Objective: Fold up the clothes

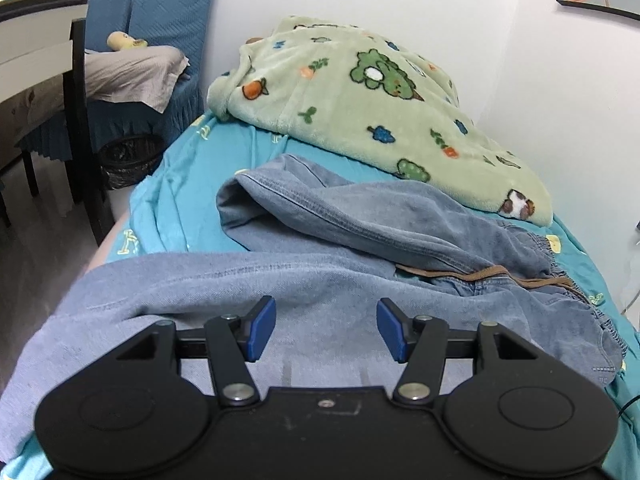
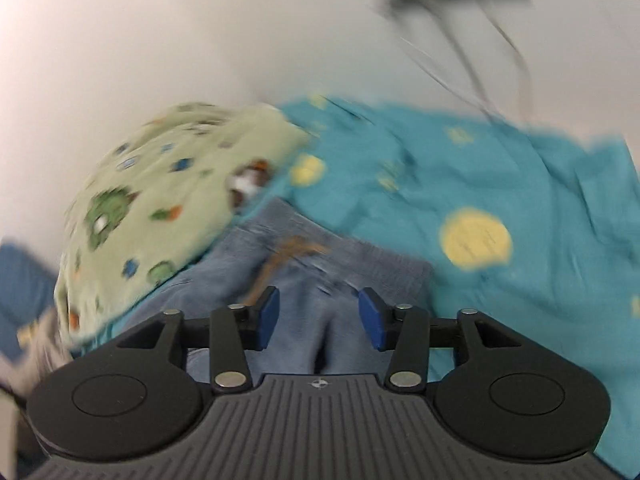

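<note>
A pair of light blue jeans [image 1: 360, 216] lies crumpled on the bed, one leg folded back over the other, with a brown-lined elastic waistband at the right. My left gripper [image 1: 326, 328] hovers over the near leg with its blue pads apart; the denim lies flat beneath them, not pinched. The right wrist view is blurred. In it my right gripper [image 2: 319, 316] stands open over the jeans [image 2: 360, 264] near the waistband, and nothing is gripped between its pads.
A green fleece blanket [image 1: 360, 100] with a cartoon print is heaped at the back of the bed against the white wall. The teal sheet [image 1: 180, 192] covers the mattress. To the left stand a blue chair [image 1: 160, 8], a black bin [image 1: 128, 160] and a table [image 1: 36, 20].
</note>
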`<action>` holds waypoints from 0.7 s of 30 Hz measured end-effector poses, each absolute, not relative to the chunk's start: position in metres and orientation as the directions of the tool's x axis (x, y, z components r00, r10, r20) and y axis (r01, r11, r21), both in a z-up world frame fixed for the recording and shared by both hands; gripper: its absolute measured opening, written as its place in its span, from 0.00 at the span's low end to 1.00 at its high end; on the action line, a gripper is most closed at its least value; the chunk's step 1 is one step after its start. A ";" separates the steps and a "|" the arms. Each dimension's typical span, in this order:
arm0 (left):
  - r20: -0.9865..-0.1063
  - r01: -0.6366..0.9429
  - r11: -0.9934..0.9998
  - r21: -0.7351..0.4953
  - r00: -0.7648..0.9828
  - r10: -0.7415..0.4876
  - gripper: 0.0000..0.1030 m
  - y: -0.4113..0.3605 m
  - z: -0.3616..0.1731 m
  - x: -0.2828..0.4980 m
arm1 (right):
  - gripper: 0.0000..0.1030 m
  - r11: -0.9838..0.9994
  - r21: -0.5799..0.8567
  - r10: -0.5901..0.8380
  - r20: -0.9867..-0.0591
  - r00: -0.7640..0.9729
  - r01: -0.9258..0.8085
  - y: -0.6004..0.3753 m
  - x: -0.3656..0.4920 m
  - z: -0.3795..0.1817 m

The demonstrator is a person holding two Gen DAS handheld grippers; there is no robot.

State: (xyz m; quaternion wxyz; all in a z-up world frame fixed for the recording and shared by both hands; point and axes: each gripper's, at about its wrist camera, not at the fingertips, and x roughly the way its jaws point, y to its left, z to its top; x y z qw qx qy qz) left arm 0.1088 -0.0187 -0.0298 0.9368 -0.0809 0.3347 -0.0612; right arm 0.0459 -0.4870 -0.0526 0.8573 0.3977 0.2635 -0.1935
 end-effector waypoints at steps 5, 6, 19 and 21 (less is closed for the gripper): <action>-0.621 0.074 0.975 -0.211 0.760 -0.192 0.51 -0.021 -0.032 0.106 | 0.67 0.348 0.703 0.010 -0.664 0.748 0.620 -0.507 0.044 -0.101; -0.620 0.072 0.974 -0.214 0.761 -0.192 0.51 -0.021 -0.032 0.106 | 0.67 0.325 0.713 0.028 -0.664 0.747 0.621 -0.508 0.048 -0.107; -0.589 0.016 0.958 -0.287 0.786 -0.189 0.55 -0.010 -0.040 0.111 | 0.21 0.461 0.652 -0.081 -0.645 0.760 0.602 -0.503 0.096 -0.109; -0.596 0.010 0.957 -0.289 0.781 -0.188 0.55 -0.010 -0.042 0.112 | 0.17 0.563 0.624 -0.114 -0.592 0.798 0.543 -0.493 0.101 -0.083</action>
